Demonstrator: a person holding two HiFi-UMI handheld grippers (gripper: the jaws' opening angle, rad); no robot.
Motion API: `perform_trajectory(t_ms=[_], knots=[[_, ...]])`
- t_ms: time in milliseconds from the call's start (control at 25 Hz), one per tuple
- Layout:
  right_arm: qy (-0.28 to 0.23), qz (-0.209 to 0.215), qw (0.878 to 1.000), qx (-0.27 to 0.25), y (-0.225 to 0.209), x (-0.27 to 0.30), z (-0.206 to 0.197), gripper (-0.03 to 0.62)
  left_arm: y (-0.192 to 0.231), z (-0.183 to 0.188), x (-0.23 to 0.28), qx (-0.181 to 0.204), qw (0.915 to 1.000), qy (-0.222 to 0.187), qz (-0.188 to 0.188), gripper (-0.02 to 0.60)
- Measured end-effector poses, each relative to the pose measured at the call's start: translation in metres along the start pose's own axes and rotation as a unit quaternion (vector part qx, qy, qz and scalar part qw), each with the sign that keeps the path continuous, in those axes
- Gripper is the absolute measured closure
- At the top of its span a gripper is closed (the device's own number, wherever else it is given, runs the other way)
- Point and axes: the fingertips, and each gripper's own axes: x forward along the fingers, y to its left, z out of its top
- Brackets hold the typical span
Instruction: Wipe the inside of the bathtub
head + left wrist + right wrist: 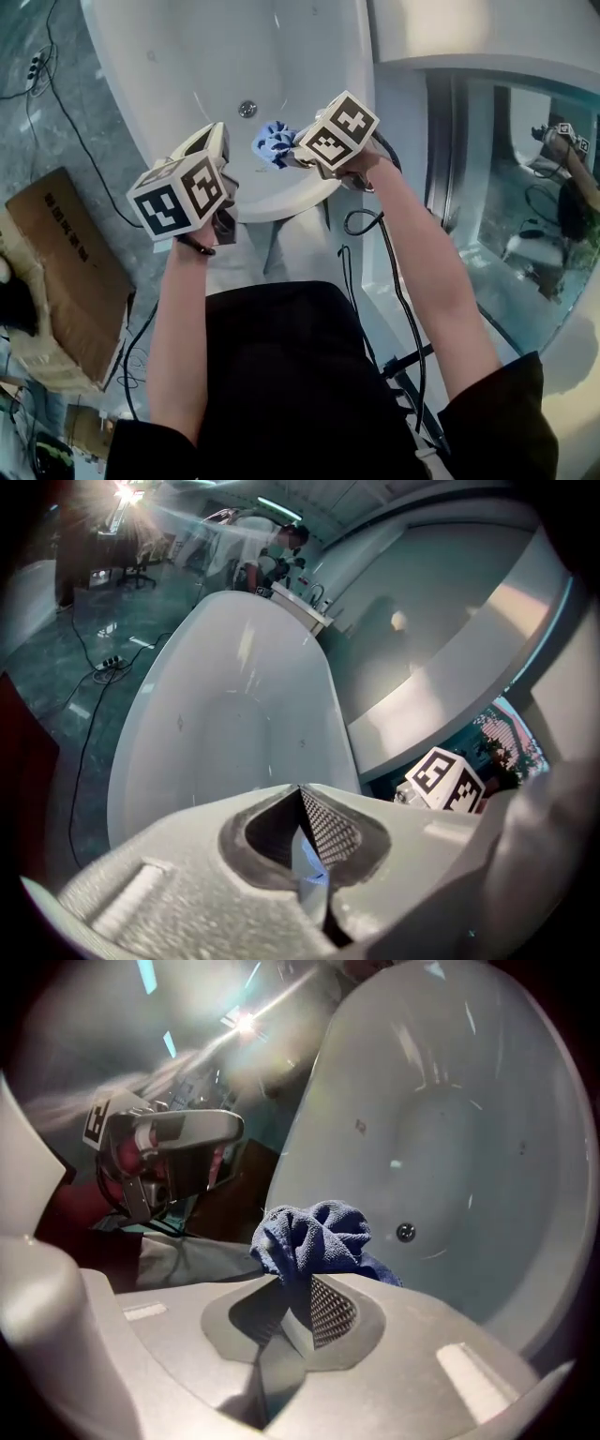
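Right gripper (298, 1309): jaws clamped on bunched blue cloth (314, 1237), held over near end of white bathtub (187, 56), close to drain (247, 109). Tub's long axis runs away from person. Left gripper (305, 847): jaws closed, empty, by near rim.

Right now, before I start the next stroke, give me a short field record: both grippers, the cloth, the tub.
left gripper: shut, nothing held, by the tub's near rim
right gripper: shut on the cloth, held over the tub's near end
cloth: blue, bunched, sticking out past the jaws
cloth contact: cannot tell whether it touches the tub
bathtub: white, oval, inside looks bare
drain: in the tub floor, just beyond the cloth
cardboard box: on the floor, left of the tub
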Motion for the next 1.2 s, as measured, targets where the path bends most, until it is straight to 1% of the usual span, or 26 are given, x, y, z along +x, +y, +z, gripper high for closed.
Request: perform_trajectory(t_ms=[200, 320, 440, 600, 720, 840, 920, 1000, 1200], knots=[[-0.058, -0.012, 0.998, -0.025, 0.023, -0.039, 0.039, 0.543, -0.022, 0.03, -0.018, 0.027, 0.9993, -0.018, -0.017, 0.577], [-0.089, -0.034, 0.994, -0.052, 0.037, -0.067, 0.06, 0.543, -0.035, 0.046, -0.032, 0.043, 0.9983, -0.028, -0.027, 0.577], [-0.133, -0.062, 0.987, -0.067, 0.046, -0.102, 0.084, 0.542, -0.053, 0.065, -0.04, 0.077, 0.9957, -0.037, -0.037, 0.577], [-0.207, -0.09, 0.972, -0.073, 0.061, -0.15, 0.114, 0.542, -0.084, 0.092, -0.051, 0.136, 0.988, -0.05, -0.054, 0.577], [-0.26, -0.12, 0.954, -0.085, 0.077, -0.186, 0.13, 0.542, -0.106, 0.112, -0.063, 0.178, 0.9796, -0.073, -0.058, 0.577], [-0.323, -0.141, 0.931, -0.097, 0.092, -0.224, 0.147, 0.542, -0.129, 0.134, -0.071, 0.209, 0.971, -0.099, -0.062, 0.577], [-0.363, -0.15, 0.913, -0.108, 0.099, -0.25, 0.158, 0.542, -0.145, 0.15, -0.073, 0.22, 0.9665, -0.115, -0.064, 0.577], [-0.394, -0.162, 0.897, -0.118, 0.11, -0.271, 0.163, 0.542, -0.159, 0.161, -0.079, 0.226, 0.9631, -0.131, -0.064, 0.577], [-0.443, -0.181, 0.865, -0.151, 0.136, -0.309, 0.165, 0.54, -0.187, 0.176, -0.103, 0.239, 0.955, -0.168, -0.051, 0.577]])
